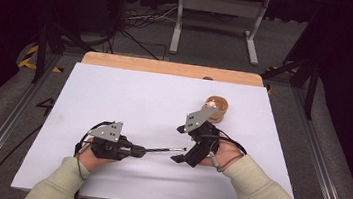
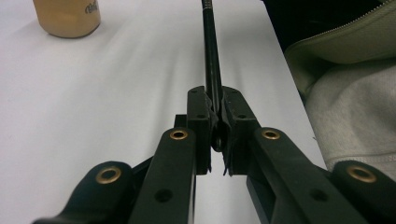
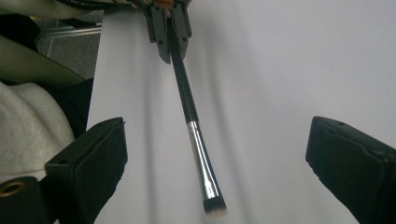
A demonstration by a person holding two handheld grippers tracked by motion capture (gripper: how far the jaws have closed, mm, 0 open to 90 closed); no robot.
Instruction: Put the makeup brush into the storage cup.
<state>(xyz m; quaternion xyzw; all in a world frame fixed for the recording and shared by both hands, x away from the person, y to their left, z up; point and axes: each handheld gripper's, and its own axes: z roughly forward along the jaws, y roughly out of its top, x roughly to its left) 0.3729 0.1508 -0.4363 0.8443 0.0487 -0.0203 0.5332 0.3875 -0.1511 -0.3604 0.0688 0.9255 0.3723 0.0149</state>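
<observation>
Scene: a person at a white table (image 1: 129, 99) works a handheld two-jaw gripper in each hand over a slim makeup brush (image 3: 194, 135).
Left gripper (image 1: 139, 150): jaws clamped on the black handle end of the brush, which juts out level toward the other hand, just above the tabletop.
Right gripper (image 1: 178, 157): jaws spread wide on either side of the silver ferrule and bristle tip, pads clear of the brush; nothing held.
Brush: between the two tools, near the table's front edge, bristles pointing at the right hand.
Holder: a small wooden cup (image 1: 216, 108) stands farther back, beyond the right hand, well apart from the brush.
Step in hand, as judged: a hand-over from left to right.
Doing it well: centre the right pads on the ferrule or the handle just behind it, not on the soft bristles; close squarely; let the left jaws go only once that grip looks firm.
Risk: a skewed pinch may pivot the brush or drop it.
</observation>
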